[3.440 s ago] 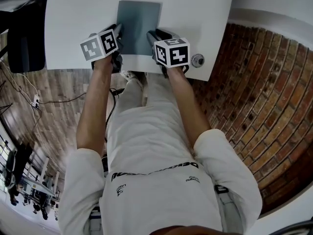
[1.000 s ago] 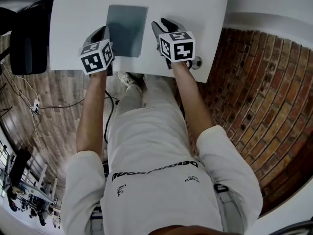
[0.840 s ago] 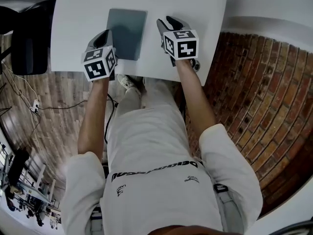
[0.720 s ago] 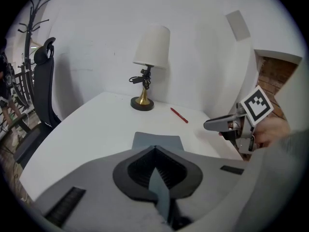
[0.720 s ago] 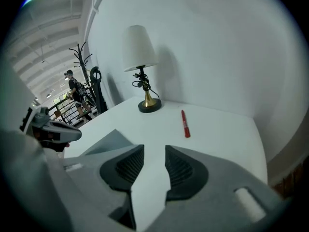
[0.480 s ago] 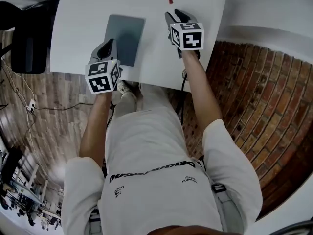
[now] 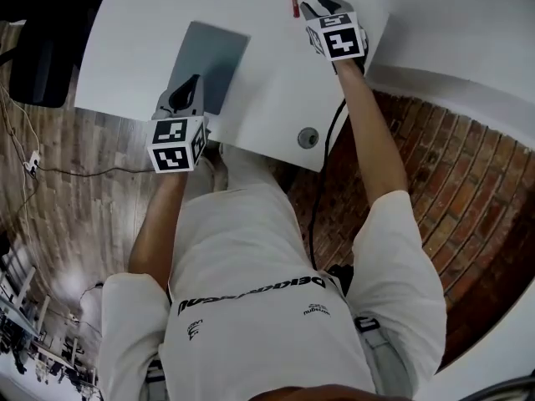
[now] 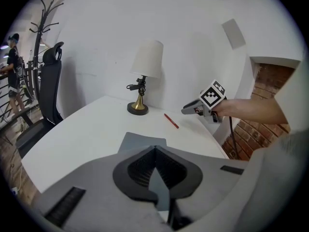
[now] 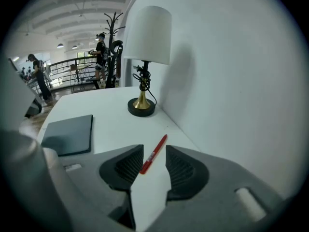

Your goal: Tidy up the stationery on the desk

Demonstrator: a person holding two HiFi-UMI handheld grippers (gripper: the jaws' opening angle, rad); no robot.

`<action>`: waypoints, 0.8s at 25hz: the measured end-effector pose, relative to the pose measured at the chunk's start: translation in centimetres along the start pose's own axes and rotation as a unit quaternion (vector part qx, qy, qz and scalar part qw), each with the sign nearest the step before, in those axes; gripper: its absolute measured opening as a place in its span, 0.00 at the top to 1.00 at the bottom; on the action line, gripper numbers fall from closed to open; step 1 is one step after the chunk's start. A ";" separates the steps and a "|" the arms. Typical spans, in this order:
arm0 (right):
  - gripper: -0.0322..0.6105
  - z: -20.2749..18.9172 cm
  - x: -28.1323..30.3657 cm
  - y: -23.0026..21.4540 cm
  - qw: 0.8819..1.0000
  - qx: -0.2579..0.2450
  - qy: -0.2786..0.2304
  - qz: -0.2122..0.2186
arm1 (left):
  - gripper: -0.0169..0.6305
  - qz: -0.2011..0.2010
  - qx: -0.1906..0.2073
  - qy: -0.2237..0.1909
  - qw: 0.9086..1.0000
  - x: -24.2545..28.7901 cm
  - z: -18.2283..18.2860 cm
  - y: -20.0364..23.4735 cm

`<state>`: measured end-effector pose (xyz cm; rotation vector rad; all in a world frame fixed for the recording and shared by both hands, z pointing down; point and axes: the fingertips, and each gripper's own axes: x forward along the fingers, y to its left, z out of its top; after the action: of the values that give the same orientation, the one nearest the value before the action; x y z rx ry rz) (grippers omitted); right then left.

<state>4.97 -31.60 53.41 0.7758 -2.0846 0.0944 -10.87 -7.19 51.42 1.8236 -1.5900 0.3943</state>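
Right gripper [image 7: 322, 7] lined up on the red pen [image 9: 154, 153]
Its jaws are wide, just opening further; the pen lies on the bench [image 7: 267, 82] just ahead, framed in their gap, untouched. Left gripper [image 8: 155, 151] is closed on nothing, grey notebook [image 7: 209, 53] just ahead.

The jaws of my right gripper [image 9: 154, 151] have just been opening; the red pen [image 9: 161, 143] shows in their gap, unpressed. Past it the lamp [image 9: 147, 33] blocks the way, and the wall [image 9: 231, 81] shuts my right. Leftward the desk [image 9: 111, 117] is bare up to the flat notebook [image 9: 70, 134].
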 end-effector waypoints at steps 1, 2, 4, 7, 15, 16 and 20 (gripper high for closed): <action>0.73 0.3 0.5 -0.2 1.000 -0.012 0.004 0.001 | 0.98 0.002 -0.002 0.001 1.000 -0.1 -0.2 0.1; 0.73 0.5 0.9 -0.2 1.000 -0.023 0.008 0.002 | 0.98 0.004 -0.003 0.002 1.000 -0.3 -0.4 0.1; 0.73 0.7 1.9 -0.2 0.999 -0.035 0.013 0.008 | 0.98 0.008 -0.007 0.004 1.000 -0.5 -0.8 0.0; 0.73 0.7 3.4 0.0 1.000 -0.019 0.015 0.019 | 0.98 0.012 -0.007 0.006 1.000 -0.7 -1.3 -0.3; 0.74 -0.3 7.7 -1.0 0.998 0.062 0.025 0.014 | 0.98 0.019 -0.010 0.008 1.000 -1.2 -1.7 -0.5; 0.74 -0.5 8.2 -1.2 0.997 0.075 0.028 0.013 | 0.98 0.020 -0.010 0.009 1.000 -1.2 -1.8 -0.4; 0.74 -1.4 10.0 -1.6 0.987 0.154 0.040 0.022 | 0.98 0.024 -0.014 0.011 1.000 -1.3 -2.0 0.0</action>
<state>2.77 -37.33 61.53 0.8940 -2.0351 0.4748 -10.73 -4.93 52.09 1.7574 -1.6184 0.4088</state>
